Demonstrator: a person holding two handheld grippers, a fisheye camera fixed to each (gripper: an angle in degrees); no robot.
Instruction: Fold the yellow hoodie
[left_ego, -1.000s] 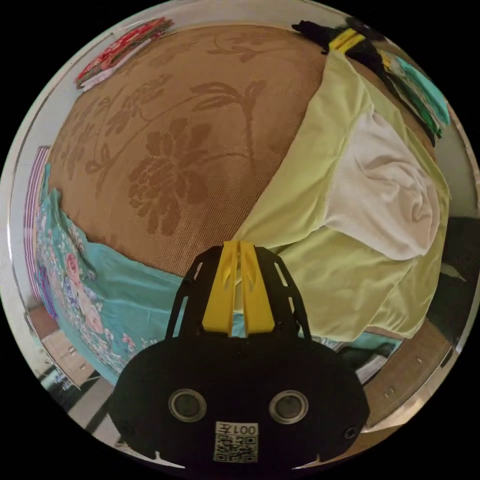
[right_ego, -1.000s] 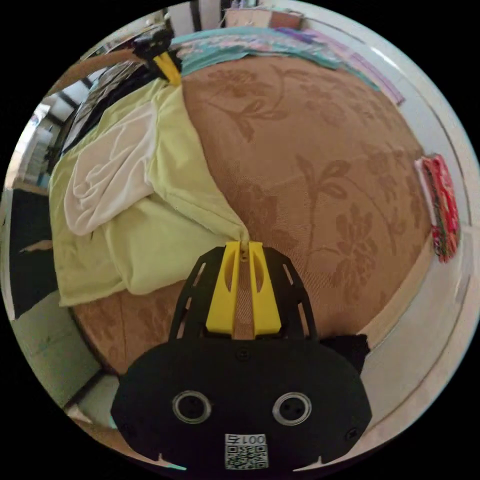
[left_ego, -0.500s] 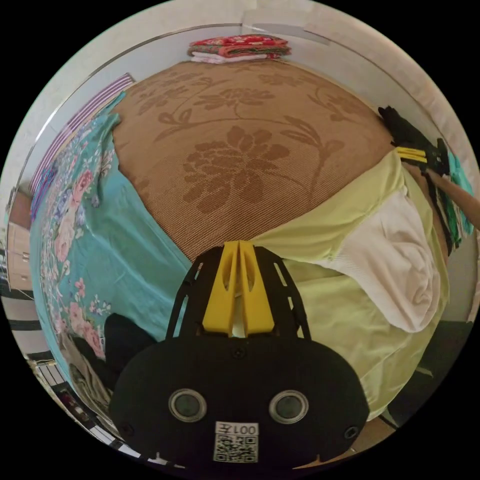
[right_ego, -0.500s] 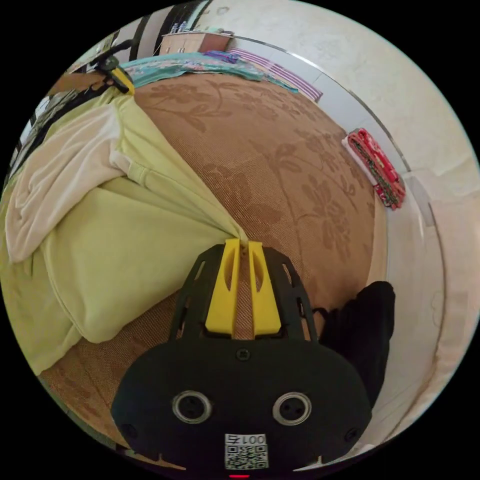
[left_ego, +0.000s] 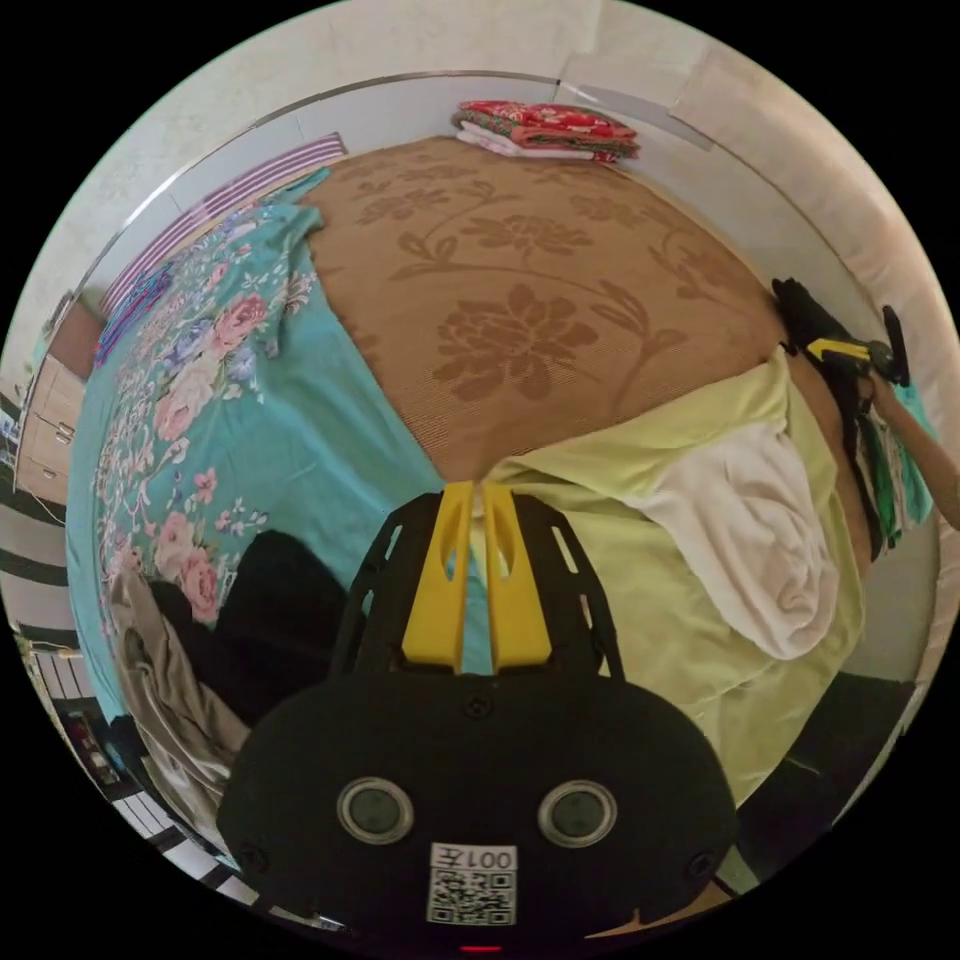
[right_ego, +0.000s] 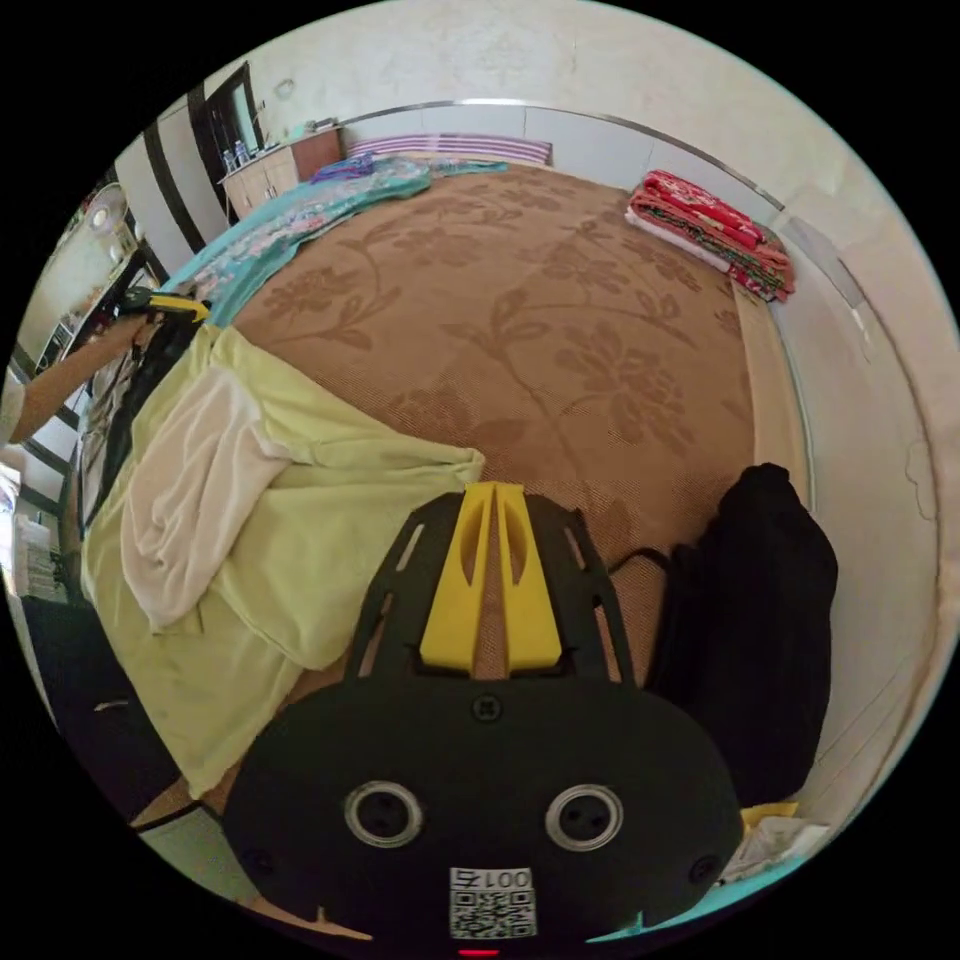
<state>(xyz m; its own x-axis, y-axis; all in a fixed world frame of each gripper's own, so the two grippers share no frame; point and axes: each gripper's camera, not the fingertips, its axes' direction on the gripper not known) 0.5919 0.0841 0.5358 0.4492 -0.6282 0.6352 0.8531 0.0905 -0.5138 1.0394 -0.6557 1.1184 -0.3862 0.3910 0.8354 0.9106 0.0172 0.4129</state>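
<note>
The yellow hoodie (left_ego: 690, 600) lies spread on a brown flowered mat (left_ego: 520, 300), its white-lined hood (left_ego: 760, 540) flopped on top. In the left gripper view my left gripper (left_ego: 478, 490) is shut on one corner of the hoodie. The right gripper (left_ego: 840, 350) shows far off at the opposite corner, on a person's arm. In the right gripper view the yellow hoodie (right_ego: 330, 510) lies to the left with its hood (right_ego: 195, 480) on it. My right gripper (right_ego: 495, 490) is shut on nothing, a little short of the near corner. The left gripper (right_ego: 170, 303) sits at the far corner.
A teal flowered sheet (left_ego: 250, 420) borders the brown mat (right_ego: 560, 330). A folded red patterned stack (left_ego: 545, 125) lies at the far edge, next to the wall. A black bag (right_ego: 755, 620) rests right of my right gripper. Grey and black clothes (left_ego: 190, 650) lie on the sheet.
My right gripper let go of the hoodie corner, which now lies flat on the mat, and drew back from it. My left gripper keeps its corner. Both views have swung.
</note>
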